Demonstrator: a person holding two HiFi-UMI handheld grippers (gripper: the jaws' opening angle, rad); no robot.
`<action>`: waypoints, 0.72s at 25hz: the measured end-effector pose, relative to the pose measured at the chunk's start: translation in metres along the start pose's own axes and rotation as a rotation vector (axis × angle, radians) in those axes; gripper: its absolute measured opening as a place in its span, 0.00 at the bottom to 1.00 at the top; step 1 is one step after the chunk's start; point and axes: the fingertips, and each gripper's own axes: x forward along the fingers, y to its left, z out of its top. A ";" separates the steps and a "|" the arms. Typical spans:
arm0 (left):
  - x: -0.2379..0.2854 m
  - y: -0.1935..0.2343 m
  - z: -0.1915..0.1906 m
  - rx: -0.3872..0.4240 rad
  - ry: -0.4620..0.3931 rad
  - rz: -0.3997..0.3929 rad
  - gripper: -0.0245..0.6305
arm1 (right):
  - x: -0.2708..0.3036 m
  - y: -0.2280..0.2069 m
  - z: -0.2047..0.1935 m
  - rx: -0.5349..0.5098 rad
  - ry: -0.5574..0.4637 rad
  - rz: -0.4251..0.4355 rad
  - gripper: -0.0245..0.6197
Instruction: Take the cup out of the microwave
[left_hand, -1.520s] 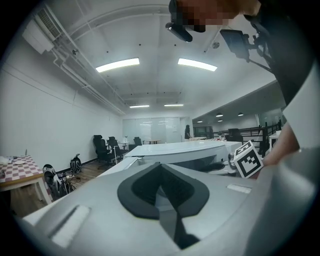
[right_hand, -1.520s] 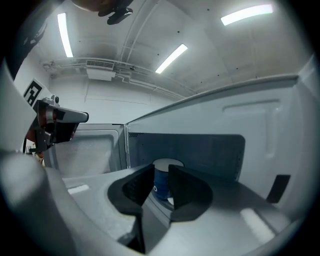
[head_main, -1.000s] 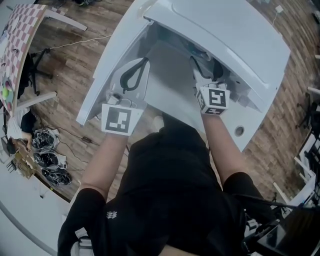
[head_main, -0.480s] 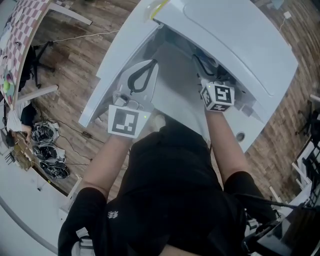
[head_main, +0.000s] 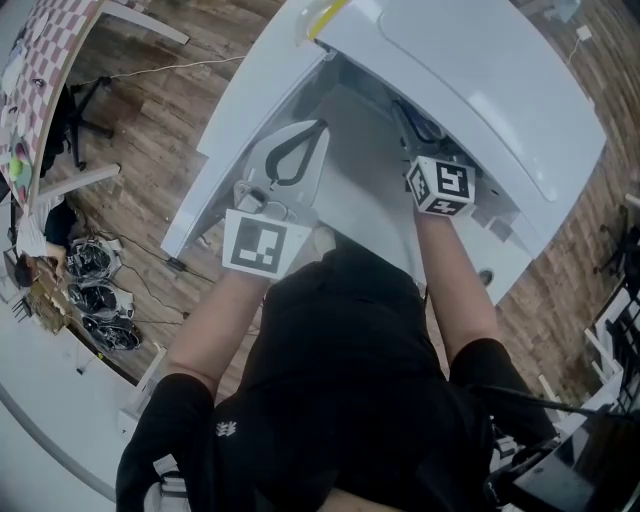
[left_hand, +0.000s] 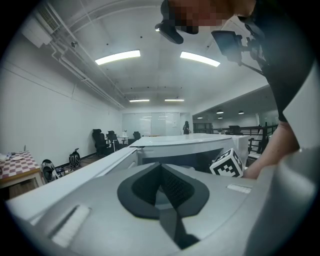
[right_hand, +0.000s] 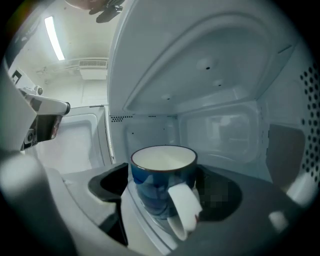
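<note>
Wood floor (head_main: 190, 110), white microwave (head_main: 480, 80); left tongs (left_hand: 160, 170) together, right tongs (head_main: 418, 125) freshly parted astride cup (right_hand: 161, 192).

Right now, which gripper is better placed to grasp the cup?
Right: the right gripper is inside the microwave, jaws just opened, the cup between them. The left gripper sits shut outside.
</note>
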 end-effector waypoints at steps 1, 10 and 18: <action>0.000 0.001 0.000 0.000 -0.001 0.001 0.04 | 0.002 0.000 -0.001 -0.002 0.002 -0.002 0.68; 0.002 0.004 -0.005 0.010 0.022 0.003 0.04 | 0.011 -0.002 -0.007 -0.037 0.008 -0.012 0.68; 0.000 0.005 -0.011 0.010 0.040 0.007 0.04 | 0.014 -0.004 -0.007 -0.062 0.017 -0.031 0.65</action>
